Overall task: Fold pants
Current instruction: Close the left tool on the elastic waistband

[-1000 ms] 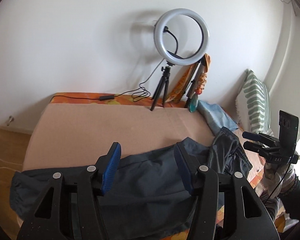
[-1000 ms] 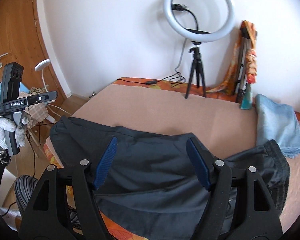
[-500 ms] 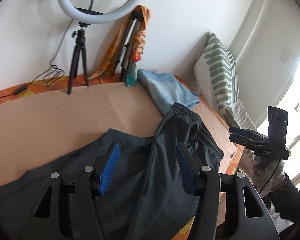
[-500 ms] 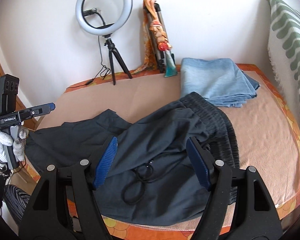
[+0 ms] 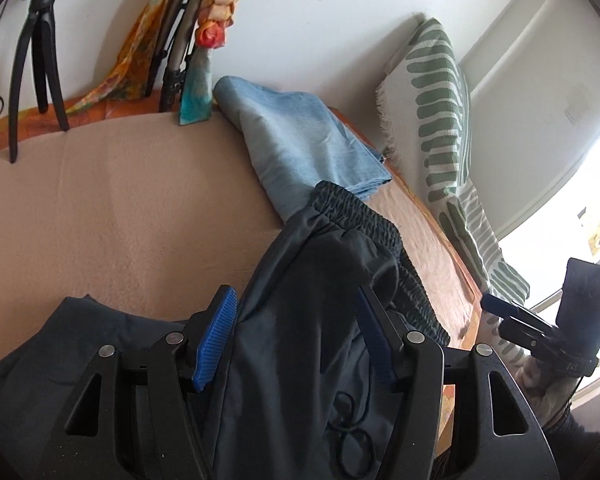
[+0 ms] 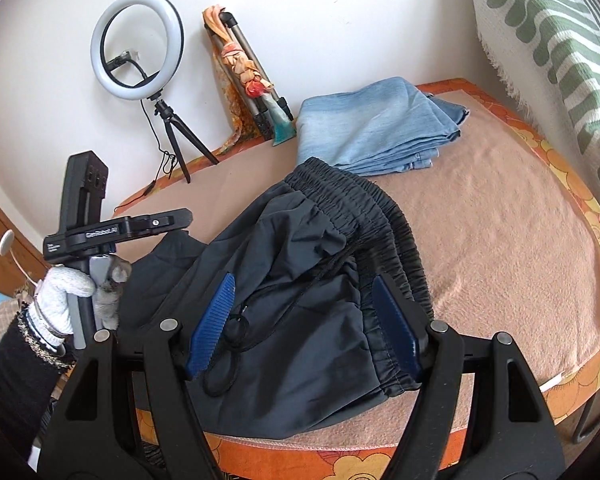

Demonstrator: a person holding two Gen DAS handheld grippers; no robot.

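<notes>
1. Beige blanket-covered bed [image 6: 500, 240] carries crumpled dark grey elastic-waist pants [image 6: 300, 280], beside folded blue jeans [image 6: 376, 128].
2. Left gripper [image 5: 296, 336], jaws just widening, and right gripper [image 6: 304, 320] hover spread over the waistband, likely to straighten it.

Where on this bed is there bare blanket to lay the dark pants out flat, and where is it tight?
Free: the peach blanket right of the dark pants, running to the orange edge below the striped cushion; also the stretch between the pants and the tripod. Crowded: the back corner, where folded jeans touch the waistband.
</notes>
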